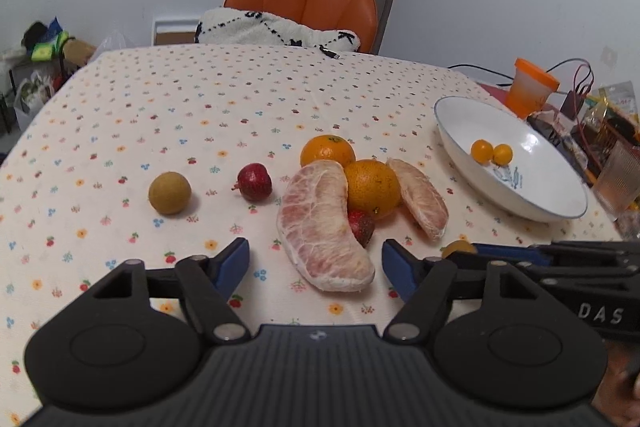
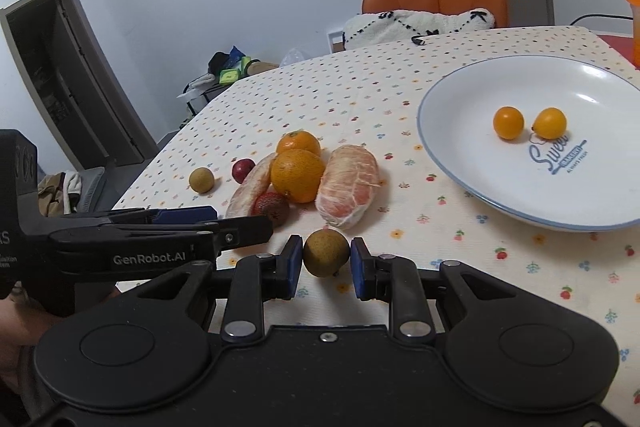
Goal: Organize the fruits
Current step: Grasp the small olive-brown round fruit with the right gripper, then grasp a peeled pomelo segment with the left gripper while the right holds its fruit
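Step in hand: the right gripper (image 2: 326, 261) pinches a small brown-green round fruit (image 2: 326, 253) between its blue pads, low over the flowered tablecloth (image 2: 460, 251), at the near edge of the fruit pile; whether the fruit has left the cloth cannot be told.
Left gripper (image 1: 315, 261): spread wide and empty, hovering just short of the large peeled pomelo segment (image 1: 320, 227).
Plate (image 2: 480, 187): white with a blue rim, to the right of the pile, already carrying two small yellow-orange fruits (image 2: 508, 123) side by side.
Pile on the cloth: two oranges (image 1: 372, 189) touching, a second pomelo segment (image 1: 420, 203) leaning on the nearer orange, a dark red fruit (image 1: 362, 227) tucked between the big segment and that orange.
Loose pieces: another red fruit (image 1: 255, 182) and a second brown-green round fruit (image 1: 169, 193), apart to the left of the pile.
Progress: early by the look of it, most fruit still off the plate.
Next move: likely a carry up and to the right, clearing the plate rim, then releasing gently so the round fruit does not roll into the two already there.
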`<state>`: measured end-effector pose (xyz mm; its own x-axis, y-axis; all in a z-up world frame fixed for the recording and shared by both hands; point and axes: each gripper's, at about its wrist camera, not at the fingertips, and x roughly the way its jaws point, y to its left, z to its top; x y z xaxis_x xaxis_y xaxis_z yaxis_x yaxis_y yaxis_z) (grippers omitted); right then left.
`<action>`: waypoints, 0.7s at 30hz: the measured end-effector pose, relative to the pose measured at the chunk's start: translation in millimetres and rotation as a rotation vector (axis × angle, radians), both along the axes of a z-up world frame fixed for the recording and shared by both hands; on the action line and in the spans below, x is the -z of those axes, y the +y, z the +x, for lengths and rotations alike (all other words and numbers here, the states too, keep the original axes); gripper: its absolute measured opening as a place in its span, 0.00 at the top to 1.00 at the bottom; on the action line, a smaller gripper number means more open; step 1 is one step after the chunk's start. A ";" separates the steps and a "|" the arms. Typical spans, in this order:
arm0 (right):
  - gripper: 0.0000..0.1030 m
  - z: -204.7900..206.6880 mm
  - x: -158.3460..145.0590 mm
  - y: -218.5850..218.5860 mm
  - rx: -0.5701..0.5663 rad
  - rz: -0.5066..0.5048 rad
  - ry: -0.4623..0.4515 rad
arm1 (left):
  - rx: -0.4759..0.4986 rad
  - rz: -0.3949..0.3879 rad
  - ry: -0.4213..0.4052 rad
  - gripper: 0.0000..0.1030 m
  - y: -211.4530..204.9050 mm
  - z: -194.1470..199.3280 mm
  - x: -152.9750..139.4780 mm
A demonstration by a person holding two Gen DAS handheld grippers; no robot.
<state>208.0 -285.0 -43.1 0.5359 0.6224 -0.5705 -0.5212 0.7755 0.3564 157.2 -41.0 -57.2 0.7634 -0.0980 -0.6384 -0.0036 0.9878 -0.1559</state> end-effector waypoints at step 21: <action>0.76 -0.1 -6.4 3.9 -0.012 -0.001 -0.019 | 0.002 -0.067 -0.025 0.74 25.6 -9.7 -13.4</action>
